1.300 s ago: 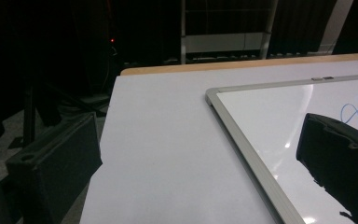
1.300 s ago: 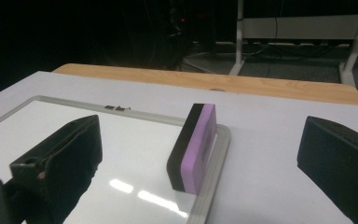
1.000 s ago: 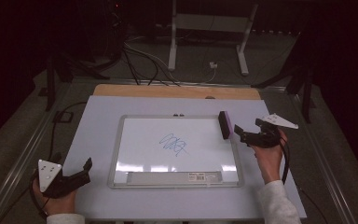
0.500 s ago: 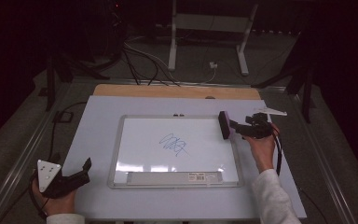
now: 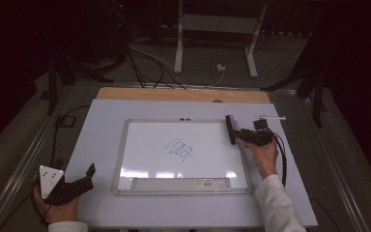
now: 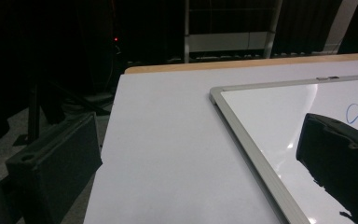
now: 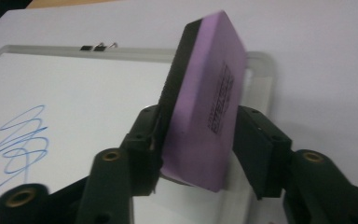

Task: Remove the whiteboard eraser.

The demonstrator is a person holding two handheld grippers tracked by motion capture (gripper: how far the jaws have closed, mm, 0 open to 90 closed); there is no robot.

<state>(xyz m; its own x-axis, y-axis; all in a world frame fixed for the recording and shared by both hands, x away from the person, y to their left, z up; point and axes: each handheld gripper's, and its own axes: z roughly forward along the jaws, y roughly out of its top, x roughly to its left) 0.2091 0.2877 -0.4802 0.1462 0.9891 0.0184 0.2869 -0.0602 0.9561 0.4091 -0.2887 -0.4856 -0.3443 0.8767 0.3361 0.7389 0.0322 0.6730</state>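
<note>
Gripping eraser [image 7: 205, 112] over whiteboard [image 7: 98, 93] edge

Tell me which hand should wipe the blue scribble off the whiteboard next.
Right. The right gripper has just closed its jaws on the purple eraser at the whiteboard's right edge, close to the blue scribble. The left gripper holds nothing and sits off the board's near left corner.

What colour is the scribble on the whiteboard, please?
Blue; the scribble shows best in the high view.
</note>
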